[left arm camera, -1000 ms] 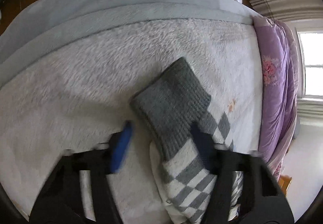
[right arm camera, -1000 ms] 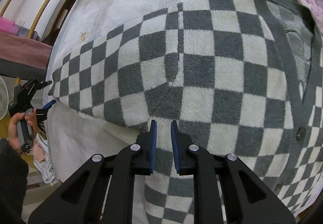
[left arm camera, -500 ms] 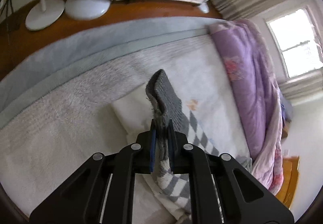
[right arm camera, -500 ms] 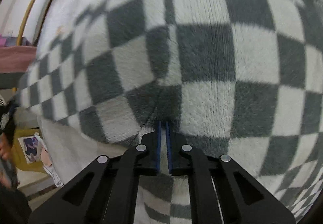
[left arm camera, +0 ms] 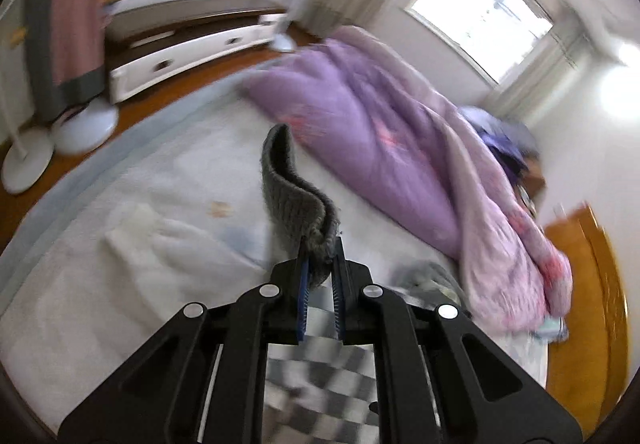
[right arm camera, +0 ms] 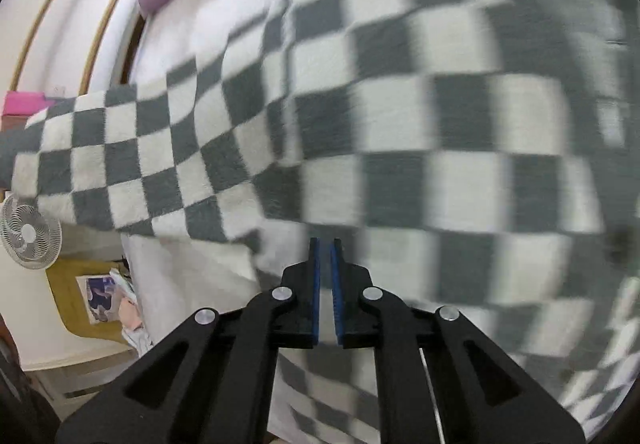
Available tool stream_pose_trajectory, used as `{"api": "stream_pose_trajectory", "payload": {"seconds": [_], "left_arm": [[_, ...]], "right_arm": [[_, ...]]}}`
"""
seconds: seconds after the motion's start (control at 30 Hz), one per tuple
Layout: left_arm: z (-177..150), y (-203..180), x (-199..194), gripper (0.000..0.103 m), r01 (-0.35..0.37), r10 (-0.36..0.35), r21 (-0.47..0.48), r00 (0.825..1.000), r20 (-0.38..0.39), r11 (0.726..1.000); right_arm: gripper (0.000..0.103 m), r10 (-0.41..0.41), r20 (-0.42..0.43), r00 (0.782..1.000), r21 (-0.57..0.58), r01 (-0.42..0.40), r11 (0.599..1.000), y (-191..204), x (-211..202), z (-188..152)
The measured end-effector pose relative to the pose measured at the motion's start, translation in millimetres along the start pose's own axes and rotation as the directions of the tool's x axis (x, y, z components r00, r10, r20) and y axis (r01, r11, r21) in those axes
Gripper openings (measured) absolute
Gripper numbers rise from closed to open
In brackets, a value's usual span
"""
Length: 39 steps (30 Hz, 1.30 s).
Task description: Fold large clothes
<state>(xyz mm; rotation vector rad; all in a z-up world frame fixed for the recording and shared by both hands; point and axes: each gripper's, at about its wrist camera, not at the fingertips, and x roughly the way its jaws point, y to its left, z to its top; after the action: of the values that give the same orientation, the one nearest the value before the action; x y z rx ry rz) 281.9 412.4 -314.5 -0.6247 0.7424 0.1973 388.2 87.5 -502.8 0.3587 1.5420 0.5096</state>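
**Both grippers clenched on the cardigan**

Left wrist view: my left gripper pinches the grey cuff, which curls up just ahead of the fingers, over the white blanket.

Right wrist view: my right gripper grips the checkered cardigan, spread ahead; its sleeve stretches left.

white fluffy bed, purple quilt along far side, checkered cardigan spread on top

Motion blur smears the checked cardigan, so the right gripper's hold seems unclear.
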Motion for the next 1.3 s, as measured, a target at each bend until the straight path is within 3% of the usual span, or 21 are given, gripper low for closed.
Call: {"api": "stream_pose_trajectory", "payload": {"seconds": [0.1,0.37,0.47,0.6,0.8,0.9,1.03,1.2,1.3], "left_arm": [[-30.6,-73.7,20.4,0.01,0.075,-0.072,0.057,0.996,-0.045,0.996],[-150.2,-229.4,101.7,0.01,0.16,-0.119,0.195,0.972,-0.205,0.968],[-197.4,-262.6,139.4,0.01,0.167,-0.126,0.142,0.958,-0.259,0.976],[-262.2,-303.3,187.1,0.01,0.148,-0.09,0.152,0.938,-0.335,0.977],[-329.9,-316.4,238.6,0.01,0.069,0.012,0.171,0.9,-0.435,0.983],[-343.7,-315.4,244.6,0.01,0.045,0.033,0.165,0.898,-0.44,0.985],[-357.7,-322.3,253.8,0.01,0.027,0.08,0.231,0.893,-0.443,0.973],[-364.0,-330.2,266.0,0.01,0.004,0.113,0.25,0.885,-0.451,0.968],[-374.8,-343.1,278.0,0.01,0.026,0.132,0.311,0.87,-0.474,0.95]], "right_arm": [[0.007,-0.045,0.076,0.996,0.017,0.044,0.999,-57.1,-53.1,-14.5],[0.007,-0.179,0.204,0.962,0.176,0.144,0.974,-220.4,-169.1,-45.6],[0.007,-0.224,0.223,0.949,0.26,0.163,0.952,-284.1,-203.5,-58.8],[0.007,-0.272,0.241,0.932,0.351,0.177,0.92,-352.5,-241.5,-83.9],[0.007,-0.313,0.273,0.91,0.475,0.155,0.866,-431.6,-271.2,-108.3],[0.007,-0.316,0.302,0.899,0.566,0.098,0.819,-466.2,-284.1,-120.1],[0.01,-0.326,0.36,0.874,0.693,-0.016,0.721,-517.1,-300.1,-132.6],[0.038,-0.358,0.428,0.83,0.797,-0.16,0.583,-579.0,-319.4,-144.9],[0.039,-0.363,0.464,0.808,0.819,-0.235,0.523,-607.1,-324.9,-142.3]]}}
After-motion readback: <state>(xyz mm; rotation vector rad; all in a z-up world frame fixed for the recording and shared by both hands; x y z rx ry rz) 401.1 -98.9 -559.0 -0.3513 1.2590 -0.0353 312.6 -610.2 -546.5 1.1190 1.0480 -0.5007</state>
